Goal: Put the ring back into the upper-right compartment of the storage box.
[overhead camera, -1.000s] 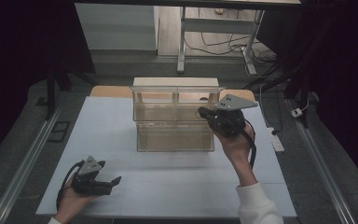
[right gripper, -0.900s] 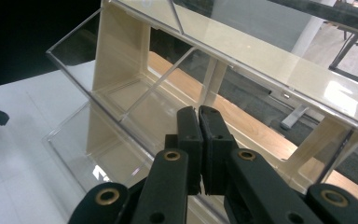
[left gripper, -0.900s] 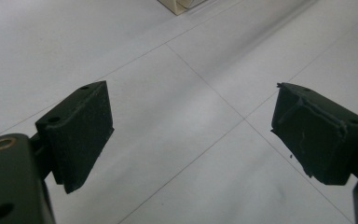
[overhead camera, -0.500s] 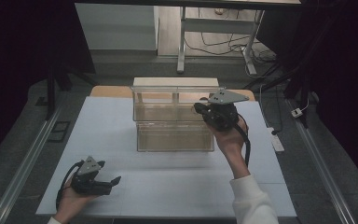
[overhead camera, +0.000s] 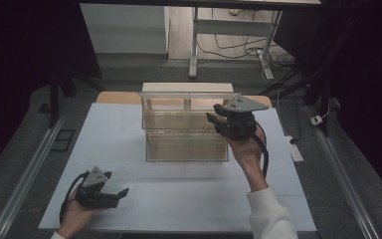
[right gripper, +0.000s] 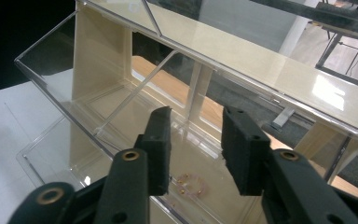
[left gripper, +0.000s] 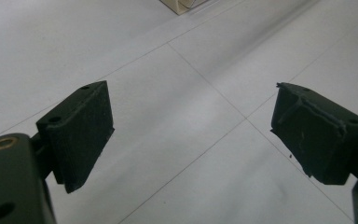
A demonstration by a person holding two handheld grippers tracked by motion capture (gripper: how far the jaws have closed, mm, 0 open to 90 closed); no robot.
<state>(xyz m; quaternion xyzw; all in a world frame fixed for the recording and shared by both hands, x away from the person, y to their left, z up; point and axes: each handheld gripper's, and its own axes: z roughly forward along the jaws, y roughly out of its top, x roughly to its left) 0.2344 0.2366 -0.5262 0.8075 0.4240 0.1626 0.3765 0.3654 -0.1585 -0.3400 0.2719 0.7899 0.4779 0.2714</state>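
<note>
Right gripper (right gripper: 196,140) is opening, nothing between its jaws, over the bin (right gripper: 65,100); I'm risking a dropped bracelet (right gripper: 192,183) bouncing out if I'm careless.

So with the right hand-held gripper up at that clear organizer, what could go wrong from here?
Two risks. The right hand-held gripper, whose jaws have just been opening with nothing between them, hangs above the small pink item lying in the clear organizer's bin; that item could be hard to pinch. Reaching in, a jaw might catch the thin clear front wall and shove the organizer.
</note>
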